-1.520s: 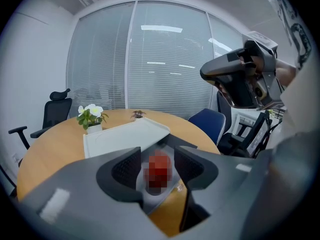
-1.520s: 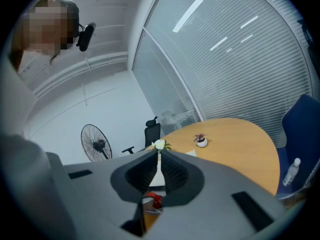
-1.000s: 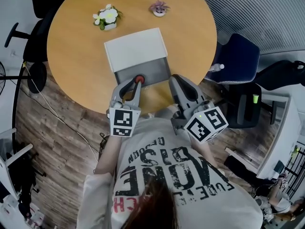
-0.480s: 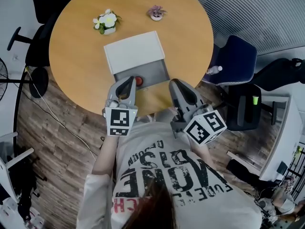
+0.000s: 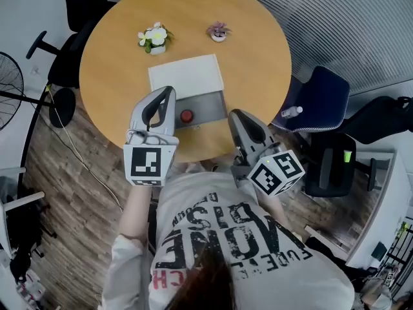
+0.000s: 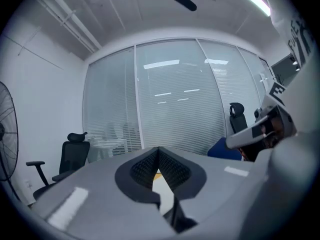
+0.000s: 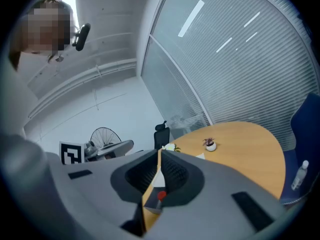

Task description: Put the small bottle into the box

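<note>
Left tongs point(image 5: 166, 93) and right tongs point(image 5: 236, 116) flank the small bottle point(image 5: 187, 115).

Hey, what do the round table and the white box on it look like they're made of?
The round tan table looks like wood or wood-look laminate: even honey colour, smooth, no clear grain. The white-lidded box looks like stiff cardboard or matte plastic: flat sharp-edged lid, dull grey inside; I cannot tell which.

table point(image 5: 258, 57): smooth wood, satin | box point(image 5: 186, 76): matt white, perhaps card | floor point(image 5: 77, 192): wood planks
</note>
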The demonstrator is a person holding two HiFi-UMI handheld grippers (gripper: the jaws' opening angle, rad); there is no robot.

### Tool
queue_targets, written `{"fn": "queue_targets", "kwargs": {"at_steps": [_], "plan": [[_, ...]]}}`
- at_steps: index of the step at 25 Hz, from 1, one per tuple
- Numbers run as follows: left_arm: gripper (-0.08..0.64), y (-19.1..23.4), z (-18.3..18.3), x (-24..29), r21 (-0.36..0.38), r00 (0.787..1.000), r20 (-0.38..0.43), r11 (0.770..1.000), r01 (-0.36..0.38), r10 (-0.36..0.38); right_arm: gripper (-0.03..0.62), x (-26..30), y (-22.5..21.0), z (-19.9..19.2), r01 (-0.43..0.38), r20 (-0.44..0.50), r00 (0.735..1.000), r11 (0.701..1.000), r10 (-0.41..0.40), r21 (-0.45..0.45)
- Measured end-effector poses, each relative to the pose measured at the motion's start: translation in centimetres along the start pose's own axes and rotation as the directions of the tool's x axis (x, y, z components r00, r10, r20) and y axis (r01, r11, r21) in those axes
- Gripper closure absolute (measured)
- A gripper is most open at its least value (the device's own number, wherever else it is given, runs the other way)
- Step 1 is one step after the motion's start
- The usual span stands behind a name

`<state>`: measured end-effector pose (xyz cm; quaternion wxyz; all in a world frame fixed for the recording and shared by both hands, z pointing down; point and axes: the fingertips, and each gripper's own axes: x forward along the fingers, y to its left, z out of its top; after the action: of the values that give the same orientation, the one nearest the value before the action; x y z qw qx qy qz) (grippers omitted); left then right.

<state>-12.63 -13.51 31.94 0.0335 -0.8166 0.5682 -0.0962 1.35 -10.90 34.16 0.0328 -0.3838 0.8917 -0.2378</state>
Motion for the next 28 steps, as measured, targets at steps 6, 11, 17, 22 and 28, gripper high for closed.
{"fn": "queue_targets", "kwargs": {"at_steps": [6,11,17,22,28], "plan": [[0.551,0.0,4.6,-1.5,-0.006,0.993,0.064,0.995,-0.099,0.099,0.569,-1.9,-0.5,1.6,-0.046,0.009,0.999,0.997,0.047,-0.057],[0.551,-1.7,7.3,-2.9,0.017,0.982,0.102,0.987,-0.162,0.159,0.569,-4.8,-1.8,2.9,-0.064,0.024,0.998,0.995,0.066,-0.072],[0.551,-5.0,9.8,-6.0,0.010,0.964,0.149,0.975,-0.224,0.220,0.569,-8.2,-2.4,2.9,-0.109,0.019,0.994,0.991,0.111,-0.078],[0.551,-7.5,11.3,-8.9,0.013,0.952,0.182,0.968,-0.251,0.244,0.569,-10.4,-1.8,3.1,-0.145,0.016,0.989,0.985,0.147,-0.090],[0.551,-9.5,12.2,-11.5,0.018,0.932,0.223,0.955,-0.296,0.285,0.569,-11.9,-1.1,3.5,-0.182,0.022,0.983,0.979,0.185,-0.095]]}}
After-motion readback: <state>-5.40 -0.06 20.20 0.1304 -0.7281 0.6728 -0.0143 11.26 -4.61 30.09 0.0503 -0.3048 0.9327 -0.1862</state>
